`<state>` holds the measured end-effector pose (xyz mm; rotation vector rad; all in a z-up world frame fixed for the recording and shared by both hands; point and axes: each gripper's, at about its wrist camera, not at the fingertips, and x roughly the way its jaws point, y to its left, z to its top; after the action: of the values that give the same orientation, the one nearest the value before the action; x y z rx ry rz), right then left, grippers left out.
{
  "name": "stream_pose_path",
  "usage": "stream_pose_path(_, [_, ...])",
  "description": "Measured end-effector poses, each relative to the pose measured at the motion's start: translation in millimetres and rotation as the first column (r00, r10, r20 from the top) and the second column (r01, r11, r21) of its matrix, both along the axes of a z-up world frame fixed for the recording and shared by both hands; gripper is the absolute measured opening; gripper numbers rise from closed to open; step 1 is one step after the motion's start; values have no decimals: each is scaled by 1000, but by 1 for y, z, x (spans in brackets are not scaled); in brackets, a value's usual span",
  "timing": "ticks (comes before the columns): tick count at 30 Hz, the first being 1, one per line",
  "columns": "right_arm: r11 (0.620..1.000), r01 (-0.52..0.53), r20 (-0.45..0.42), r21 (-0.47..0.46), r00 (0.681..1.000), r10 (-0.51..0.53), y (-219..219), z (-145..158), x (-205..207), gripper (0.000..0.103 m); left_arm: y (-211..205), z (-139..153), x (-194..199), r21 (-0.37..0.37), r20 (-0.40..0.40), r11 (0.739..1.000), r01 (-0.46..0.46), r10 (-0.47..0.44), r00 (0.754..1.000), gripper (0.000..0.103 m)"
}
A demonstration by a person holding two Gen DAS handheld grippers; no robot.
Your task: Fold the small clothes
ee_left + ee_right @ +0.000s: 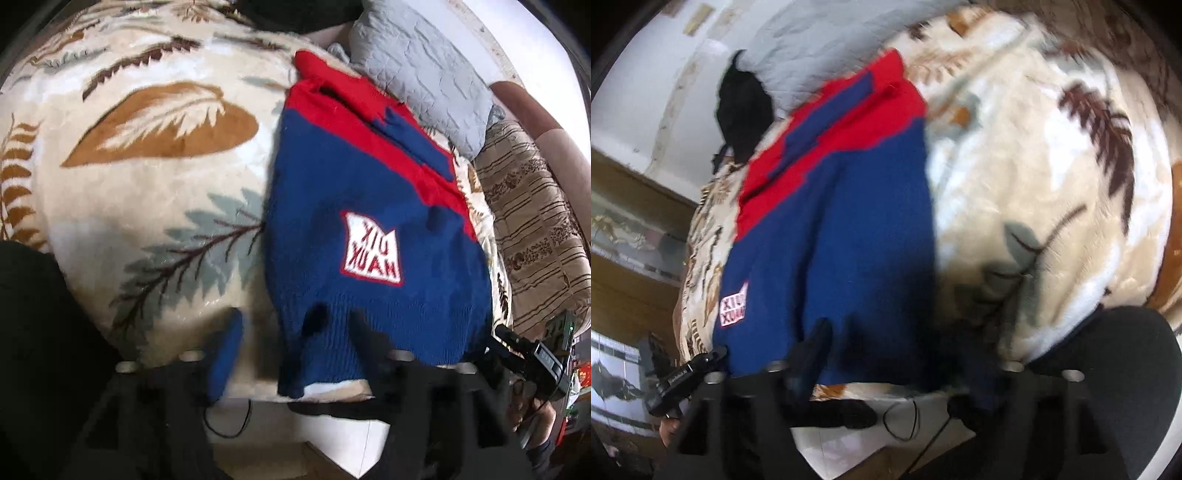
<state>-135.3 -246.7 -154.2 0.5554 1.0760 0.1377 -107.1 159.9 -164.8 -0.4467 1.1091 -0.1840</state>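
Nearest the left wrist lens: left gripper [295, 343], black and blocky, fingers spread wide, blue-padded left finger [227, 354] on bare blanket, dark right finger on the ribbed hem. Gripping nothing visibly; hem merely draped between the fingers.

In the right wrist view: right gripper [905, 354], fingers likewise apart, left finger pressed on the hem, right finger lost in blur and shadow at the garment's edge; hold on cloth impossible to tell.

Just beyond both: small knitted sweater [369, 221], navy body, red shoulders, lying flat near the edge of the bed, hem toward the cameras, one sleeve folded across the red yoke. White, red-bordered patch [371, 249] with mirrored lettering on the blue knit.

Underneath and spreading away: plush cream blanket [155, 192], fleecy, printed with brown feathers and grey-green fern fronds.

Farther off: grey quilted pillow [421, 77], puffy and stitched in irregular cells; beside it a beige striped cushion [535, 229]. Black cloth [744, 110] heaped against the pale wall.
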Motion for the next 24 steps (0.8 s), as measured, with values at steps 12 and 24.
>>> stream_pose_path(12, [1000, -9, -9, 20, 1000, 9, -3, 16, 7, 5, 10, 47, -5, -5, 106, 1000, 16, -15, 994, 4])
stream_pose_path(24, [994, 33, 1, 102, 999, -33, -20, -9, 0, 68, 4, -4, 6, 32, -36, 999, 35, -33, 999, 6])
